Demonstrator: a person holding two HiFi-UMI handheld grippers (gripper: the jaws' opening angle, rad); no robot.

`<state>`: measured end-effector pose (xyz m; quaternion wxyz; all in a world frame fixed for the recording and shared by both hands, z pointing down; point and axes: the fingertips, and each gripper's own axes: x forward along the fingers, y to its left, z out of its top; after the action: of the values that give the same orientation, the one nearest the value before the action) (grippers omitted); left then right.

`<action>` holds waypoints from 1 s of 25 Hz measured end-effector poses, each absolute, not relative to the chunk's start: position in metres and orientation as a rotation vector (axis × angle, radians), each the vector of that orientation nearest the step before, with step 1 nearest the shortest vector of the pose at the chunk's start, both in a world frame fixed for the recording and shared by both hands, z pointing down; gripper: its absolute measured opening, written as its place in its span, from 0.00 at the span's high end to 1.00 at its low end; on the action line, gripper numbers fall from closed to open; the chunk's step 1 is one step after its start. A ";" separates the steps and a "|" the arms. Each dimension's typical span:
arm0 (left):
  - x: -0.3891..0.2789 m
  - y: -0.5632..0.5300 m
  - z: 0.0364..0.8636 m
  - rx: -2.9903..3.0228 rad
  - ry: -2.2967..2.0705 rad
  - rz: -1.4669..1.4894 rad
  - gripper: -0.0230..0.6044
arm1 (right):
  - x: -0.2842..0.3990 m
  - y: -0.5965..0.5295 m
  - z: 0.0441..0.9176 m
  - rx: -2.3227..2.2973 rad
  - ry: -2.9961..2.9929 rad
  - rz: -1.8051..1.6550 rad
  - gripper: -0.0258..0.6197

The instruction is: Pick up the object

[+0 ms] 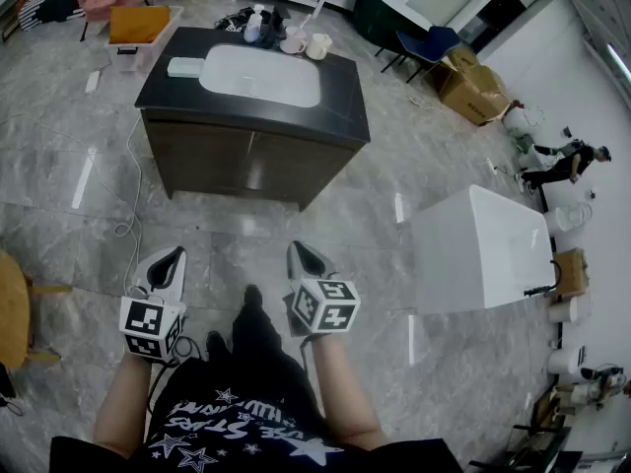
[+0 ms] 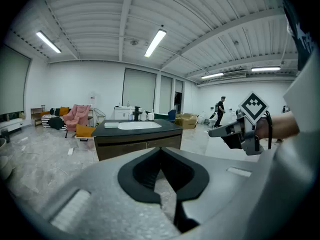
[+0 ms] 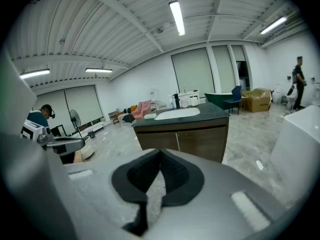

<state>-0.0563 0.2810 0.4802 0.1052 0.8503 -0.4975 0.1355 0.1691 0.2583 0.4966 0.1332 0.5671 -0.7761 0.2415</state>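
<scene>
A dark vanity cabinet (image 1: 254, 151) with a white sink basin (image 1: 261, 75) stands ahead of me on the marble floor. On its top lie a small white block (image 1: 185, 66) at the left, and a bottle (image 1: 254, 23) and two pale cups (image 1: 317, 45) at the back. My left gripper (image 1: 166, 264) and right gripper (image 1: 304, 257) hover side by side well short of the cabinet, over the floor. Both are shut with nothing between the jaws, as the left gripper (image 2: 161, 153) and the right gripper (image 3: 160, 156) show in their own views.
A white rectangular tub (image 1: 483, 249) stands to my right. A wooden stool (image 1: 12, 313) sits at the far left, and a white cable (image 1: 128, 195) trails on the floor beside the cabinet. Cardboard boxes (image 1: 471, 89) and a person (image 1: 562, 166) are farther off at the right.
</scene>
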 end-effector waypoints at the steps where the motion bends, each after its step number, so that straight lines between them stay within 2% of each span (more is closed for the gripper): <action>1: -0.057 0.282 0.480 2.504 -1.466 0.397 0.95 | 0.168 0.259 0.495 1.643 -2.251 0.698 0.95; 17: -0.061 0.298 0.491 2.486 -1.452 0.416 0.95 | 0.165 0.270 0.507 1.632 -2.244 0.731 0.95; 23: -0.069 0.301 0.482 2.494 -1.473 0.405 0.95 | 0.161 0.266 0.484 1.651 -2.360 0.729 0.95; 25: -0.071 0.299 0.477 2.501 -1.482 0.404 0.95 | 0.160 0.263 0.479 1.655 -2.373 0.709 0.92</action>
<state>-0.0708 0.2991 0.4770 0.1032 0.8475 -0.5023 0.1368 0.1600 0.2632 0.4787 0.0811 0.5539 -0.7940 0.2373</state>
